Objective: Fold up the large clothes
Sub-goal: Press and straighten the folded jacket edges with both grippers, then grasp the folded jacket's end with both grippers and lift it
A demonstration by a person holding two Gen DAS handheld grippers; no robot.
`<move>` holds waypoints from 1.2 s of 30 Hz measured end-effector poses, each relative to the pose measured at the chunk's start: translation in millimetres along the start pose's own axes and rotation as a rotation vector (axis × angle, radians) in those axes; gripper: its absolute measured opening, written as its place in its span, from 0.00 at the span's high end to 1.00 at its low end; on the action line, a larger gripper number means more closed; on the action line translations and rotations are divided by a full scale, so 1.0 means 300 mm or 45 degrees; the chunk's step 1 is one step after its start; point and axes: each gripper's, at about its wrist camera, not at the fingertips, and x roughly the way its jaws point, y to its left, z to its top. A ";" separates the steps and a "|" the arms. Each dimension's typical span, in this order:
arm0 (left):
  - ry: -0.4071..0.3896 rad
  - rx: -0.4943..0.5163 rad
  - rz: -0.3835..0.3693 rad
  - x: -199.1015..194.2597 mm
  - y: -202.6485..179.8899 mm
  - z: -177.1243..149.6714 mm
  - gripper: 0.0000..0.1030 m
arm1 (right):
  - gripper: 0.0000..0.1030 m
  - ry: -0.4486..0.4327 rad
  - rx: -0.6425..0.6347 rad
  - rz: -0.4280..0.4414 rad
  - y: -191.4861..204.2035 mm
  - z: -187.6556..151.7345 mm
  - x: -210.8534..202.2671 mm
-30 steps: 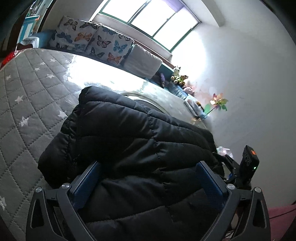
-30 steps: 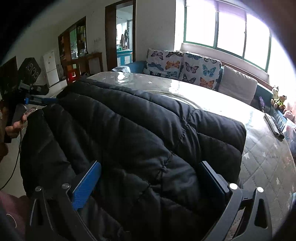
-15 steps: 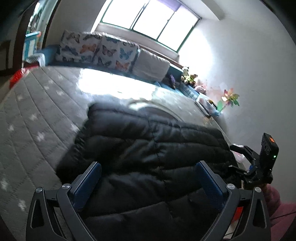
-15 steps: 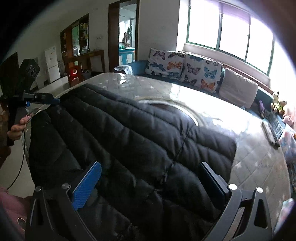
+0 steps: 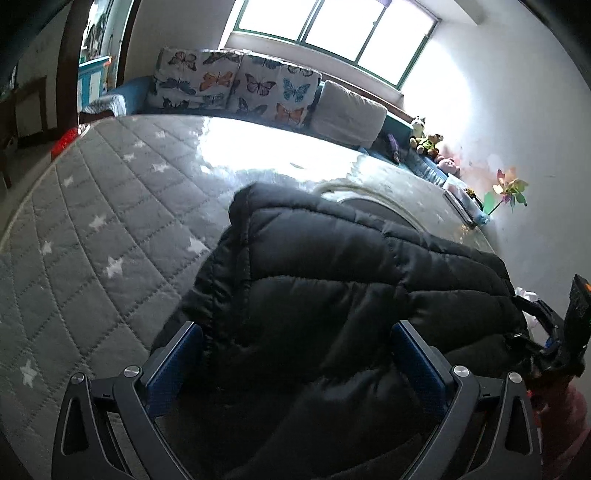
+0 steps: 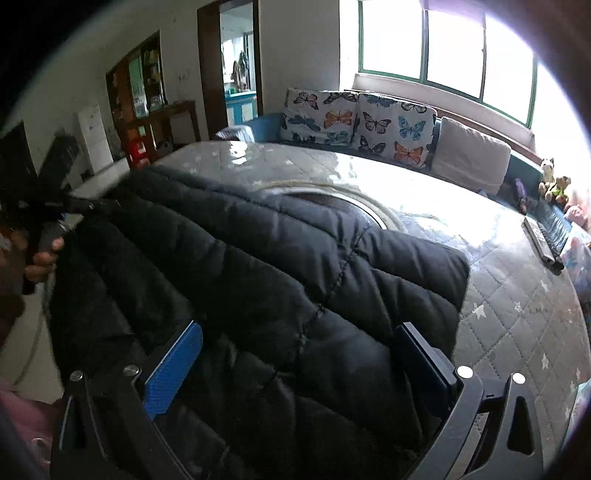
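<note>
The black quilted puffer jacket (image 5: 351,295) lies on the grey star-patterned mattress (image 5: 92,221), toward its near edge. The fabric is matte black, padded, and stitched into wide horizontal channels crossed by one lengthwise seam. It is bunched in thick overlapping layers, with one rounded corner raised at the far left in the left wrist view and a squared edge lying flat at the far right in the right wrist view.

The left gripper (image 5: 295,365) has its jaws spread wide, blue pads on either side of the jacket's near fold; no closure on the fabric is visible. The right gripper (image 6: 295,365) is likewise spread wide over the jacket's near portion, gripping nothing.

In the right wrist view, a hand (image 6: 40,262) holds the other gripper's handle at the jacket's left edge.

Butterfly-print cushions (image 5: 236,88) and a plain grey cushion (image 5: 347,114) line the far side of the mattress, below the window (image 5: 332,33).
</note>
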 end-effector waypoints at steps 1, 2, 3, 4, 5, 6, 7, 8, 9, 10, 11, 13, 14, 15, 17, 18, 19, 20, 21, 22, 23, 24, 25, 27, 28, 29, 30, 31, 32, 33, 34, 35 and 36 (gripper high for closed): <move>-0.001 0.001 0.008 -0.004 -0.001 0.003 0.00 | 0.00 -0.008 0.024 0.000 -0.020 0.007 -0.018; 0.000 0.003 0.014 -0.010 0.000 0.010 0.00 | 0.00 -0.023 0.050 -0.013 -0.041 0.011 -0.037; -0.001 0.002 0.017 -0.017 0.002 0.016 0.00 | 0.00 -0.040 0.079 -0.023 -0.065 0.015 -0.056; -0.005 0.000 0.018 -0.030 -0.003 0.016 0.00 | 0.00 -0.047 0.101 -0.026 -0.087 0.018 -0.063; -0.008 -0.006 0.018 -0.037 0.002 0.024 0.00 | 0.00 -0.048 0.128 -0.036 -0.112 0.021 -0.072; -0.009 -0.016 0.018 -0.043 0.007 0.035 0.00 | 0.00 -0.043 0.144 -0.048 -0.127 0.020 -0.074; -0.010 -0.023 0.016 -0.047 0.010 0.049 0.00 | 0.00 -0.036 0.165 -0.064 -0.148 0.021 -0.074; -0.010 -0.029 0.019 -0.057 0.004 0.064 0.00 | 0.00 -0.028 0.186 -0.075 -0.163 0.022 -0.072; -0.011 -0.035 0.025 -0.064 0.002 0.080 0.00 | 0.00 -0.018 0.217 -0.083 -0.183 0.028 -0.068; -0.021 -0.036 0.028 -0.073 0.001 0.090 0.00 | 0.00 -0.018 0.237 -0.075 -0.190 0.037 -0.059; -0.030 -0.032 0.029 -0.076 -0.009 0.101 0.00 | 0.00 -0.024 0.260 -0.051 -0.197 0.042 -0.055; -0.039 -0.016 0.047 -0.081 -0.018 0.111 0.00 | 0.00 -0.025 0.275 -0.020 -0.186 0.039 -0.045; -0.038 -0.009 0.053 -0.082 -0.027 0.116 0.00 | 0.00 -0.036 0.267 -0.023 -0.175 0.044 -0.038; -0.041 0.001 0.056 -0.082 -0.036 0.121 0.00 | 0.00 -0.045 0.252 -0.020 -0.164 0.050 -0.036; -0.055 0.039 0.075 -0.077 -0.053 0.126 0.00 | 0.00 -0.066 0.190 -0.013 -0.124 0.056 -0.035; -0.067 0.058 0.099 -0.076 -0.066 0.130 0.00 | 0.00 -0.080 0.155 -0.022 -0.106 0.065 -0.033; -0.077 0.068 0.112 -0.073 -0.075 0.132 0.00 | 0.00 -0.084 0.129 -0.017 -0.097 0.075 -0.028; -0.087 0.081 0.111 -0.068 -0.085 0.137 0.00 | 0.00 -0.084 0.105 -0.002 -0.086 0.086 -0.016; -0.086 0.087 0.105 -0.061 -0.092 0.140 0.00 | 0.00 -0.078 0.093 0.011 -0.081 0.095 0.002; -0.077 0.091 0.101 -0.049 -0.099 0.143 0.00 | 0.00 -0.064 0.091 0.018 -0.085 0.101 0.020; -0.064 0.094 0.106 -0.030 -0.103 0.140 0.00 | 0.00 -0.043 0.092 0.029 -0.090 0.102 0.041; -0.040 0.098 0.115 -0.006 -0.105 0.141 0.00 | 0.00 -0.004 0.096 0.046 -0.096 0.102 0.075; -0.018 0.098 0.124 0.018 -0.104 0.143 0.00 | 0.00 0.017 0.101 0.044 -0.103 0.098 0.095; 0.026 0.078 0.117 0.068 -0.083 0.137 0.00 | 0.00 0.048 0.118 0.042 -0.116 0.084 0.129; 0.032 0.061 0.097 0.084 -0.068 0.133 0.00 | 0.00 0.051 0.126 0.047 -0.119 0.076 0.129; 0.042 0.025 0.059 0.098 -0.046 0.129 0.00 | 0.00 0.053 0.133 0.052 -0.123 0.068 0.128; 0.051 -0.006 0.029 0.109 -0.026 0.124 0.00 | 0.00 0.054 0.133 0.054 -0.123 0.064 0.125; 0.057 -0.032 0.005 0.118 -0.009 0.121 0.00 | 0.00 0.057 0.134 0.050 -0.123 0.060 0.122; 0.054 -0.040 -0.005 0.121 -0.002 0.119 0.00 | 0.00 0.061 0.132 0.045 -0.120 0.055 0.120; 0.047 -0.029 0.003 0.121 -0.005 0.116 0.00 | 0.00 0.066 0.124 0.037 -0.115 0.049 0.119; 0.041 -0.015 0.016 0.124 -0.006 0.114 0.00 | 0.00 0.071 0.118 0.029 -0.111 0.050 0.118; 0.036 -0.001 0.031 0.126 -0.010 0.112 0.00 | 0.00 0.072 0.113 0.022 -0.111 0.053 0.117; 0.033 0.004 0.037 0.125 -0.012 0.112 0.00 | 0.00 0.072 0.107 0.014 -0.107 0.053 0.113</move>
